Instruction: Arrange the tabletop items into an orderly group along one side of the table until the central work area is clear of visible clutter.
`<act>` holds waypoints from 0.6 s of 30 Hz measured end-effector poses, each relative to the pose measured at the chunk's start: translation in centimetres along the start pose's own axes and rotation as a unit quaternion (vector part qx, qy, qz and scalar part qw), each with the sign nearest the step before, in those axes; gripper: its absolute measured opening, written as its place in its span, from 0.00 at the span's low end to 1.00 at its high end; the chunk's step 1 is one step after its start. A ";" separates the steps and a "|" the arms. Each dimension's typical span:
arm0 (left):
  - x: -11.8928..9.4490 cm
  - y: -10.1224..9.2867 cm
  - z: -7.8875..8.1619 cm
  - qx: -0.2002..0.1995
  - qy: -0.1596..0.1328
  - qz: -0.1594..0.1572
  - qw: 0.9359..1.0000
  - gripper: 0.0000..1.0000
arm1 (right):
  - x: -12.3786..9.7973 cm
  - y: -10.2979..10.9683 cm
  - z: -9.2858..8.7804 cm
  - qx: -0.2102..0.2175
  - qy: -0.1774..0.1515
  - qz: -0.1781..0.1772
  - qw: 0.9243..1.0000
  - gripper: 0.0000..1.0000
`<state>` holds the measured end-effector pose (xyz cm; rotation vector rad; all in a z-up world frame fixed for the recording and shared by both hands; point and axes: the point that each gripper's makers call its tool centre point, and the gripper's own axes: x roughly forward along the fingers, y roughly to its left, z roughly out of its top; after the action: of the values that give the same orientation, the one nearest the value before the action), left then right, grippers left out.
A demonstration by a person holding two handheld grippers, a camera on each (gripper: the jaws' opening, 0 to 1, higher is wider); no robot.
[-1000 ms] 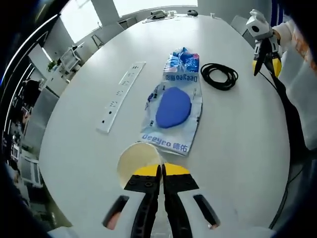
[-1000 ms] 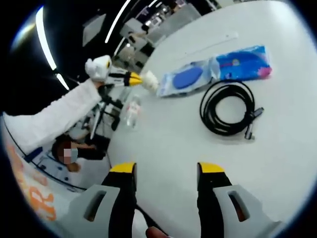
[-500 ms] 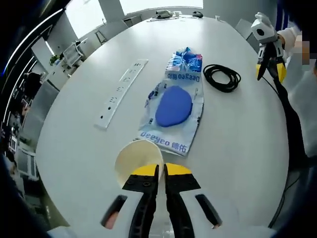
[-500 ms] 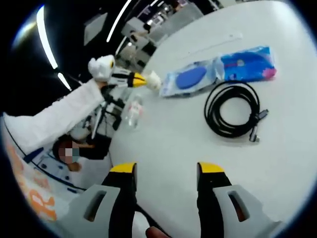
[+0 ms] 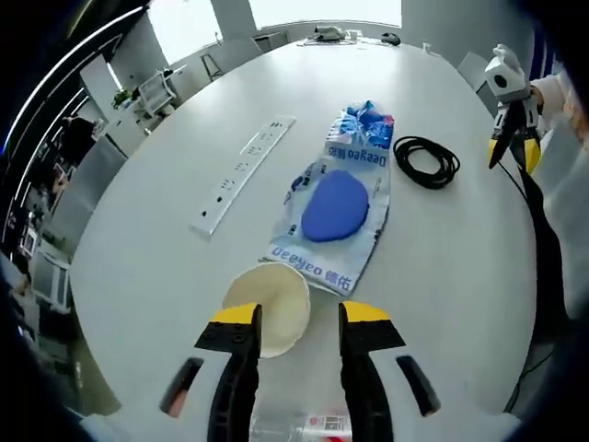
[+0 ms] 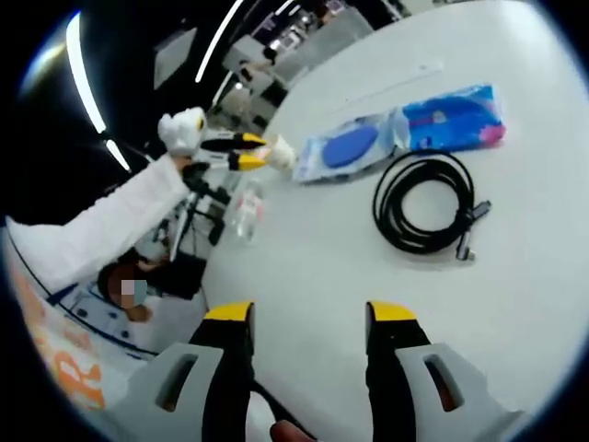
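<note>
White table (image 5: 460, 276) has the clutter strung down its middle: power strip (image 5: 244, 173), wipes pack (image 5: 338, 207), coiled cable (image 5: 426, 161). Left gripper (image 5: 294, 318) gapes, paper cup (image 5: 270, 304) lying loose between its jaws. Right gripper (image 6: 311, 313) spread, empty, near the cable.

beyond the far edge of the white worktop (image 5: 166, 249), office chairs (image 5: 156, 90) stand by bright windows (image 5: 276, 9). a few small dark objects (image 5: 331, 33) lie at the worktop's distant end, too small to tell. in the right gripper view, long ceiling light strips (image 6: 81, 78) glow overhead, and a seated person (image 6: 147, 276) shows below the worktop edge.
</note>
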<state>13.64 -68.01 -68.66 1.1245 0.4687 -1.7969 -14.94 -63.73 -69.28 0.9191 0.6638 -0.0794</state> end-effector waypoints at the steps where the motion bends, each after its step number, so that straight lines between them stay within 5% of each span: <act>1: -0.1 -0.1 0.0 0.002 0.001 0.002 1.000 0.34 | 0.0 0.0 0.0 0.000 0.000 0.001 1.000 0.47; 4: -0.6 0.0 0.1 -0.006 -0.006 0.026 1.000 0.41 | -0.1 0.3 -0.1 -0.003 -0.002 0.002 1.000 0.47; 9: -2.0 -0.3 1.5 -0.079 -0.050 0.050 0.994 0.61 | -0.4 0.4 -0.3 -0.001 -0.008 0.005 1.000 0.47; 18: -3.6 -1.0 0.5 -0.132 -0.041 0.072 0.988 0.84 | -0.6 0.8 -0.9 0.002 -0.014 0.011 1.000 0.48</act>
<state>13.08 -66.02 -65.54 0.8758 0.5436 -1.5956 -15.59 -62.73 -68.74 0.9275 0.6287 -0.0739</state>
